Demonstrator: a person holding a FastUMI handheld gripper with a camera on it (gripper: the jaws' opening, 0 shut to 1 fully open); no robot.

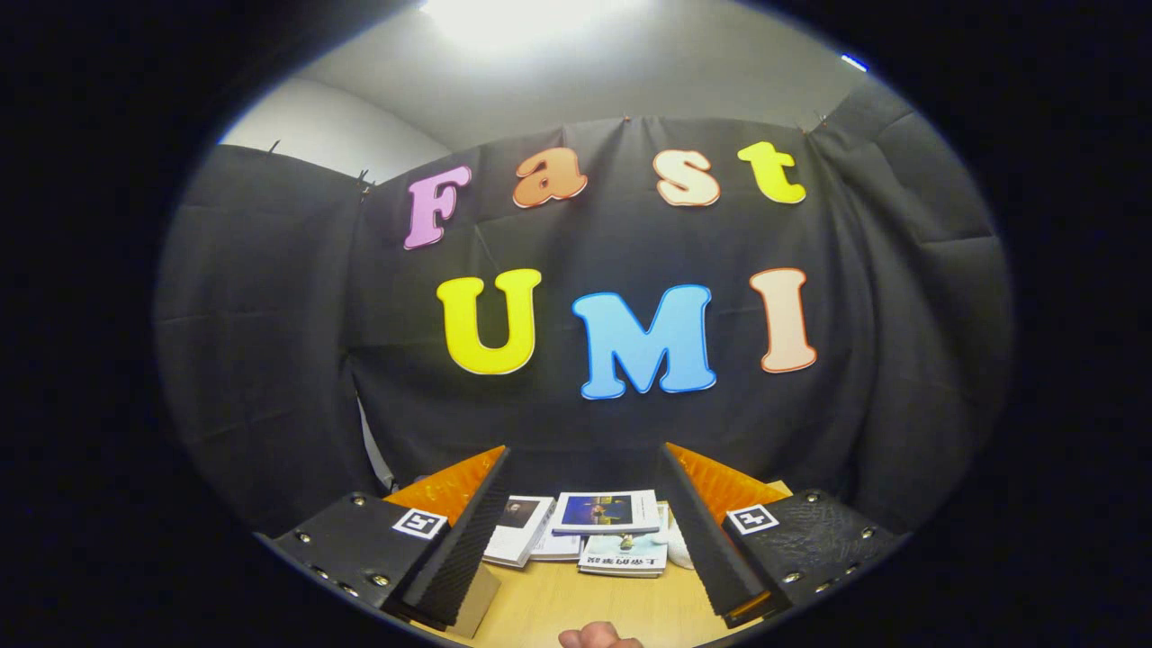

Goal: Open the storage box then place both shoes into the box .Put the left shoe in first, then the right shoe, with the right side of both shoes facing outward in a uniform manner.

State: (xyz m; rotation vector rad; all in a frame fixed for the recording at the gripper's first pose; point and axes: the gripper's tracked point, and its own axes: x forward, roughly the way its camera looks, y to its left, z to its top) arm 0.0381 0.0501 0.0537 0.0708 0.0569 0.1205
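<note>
Held about level, with the gripper (585,450) aimed straight at the booth's black cloth wall (270,360) across a pale wooden tabletop (576,603). Standing wide apart at the 2 fingers, clamped on nothing, with only air and bare wood in the gap. Just ahead, toward the tabletop's far edge below the cloth: a loose pile of about 4 booklets (605,511), lying flat and overlapping, long sides roughly along that edge. Tucked against the pile's right end, close by the right finger: something small and white (677,544), too little of it in sight to name. Under the left finger's base: a pale block corner (477,601), unclear what. At the tabletop's near edge, between the fingers: a bit of a person's hand (598,637), probably a fingertip. As for the storage box and the 2 shoes, cannot tell where they lie, nor which way they lie from the fingers, nor how their long axes run. Hence no judging how far along the task is. Fits equally a pause with the shoes yet to go in and a pulling away with both already boxed.
</note>
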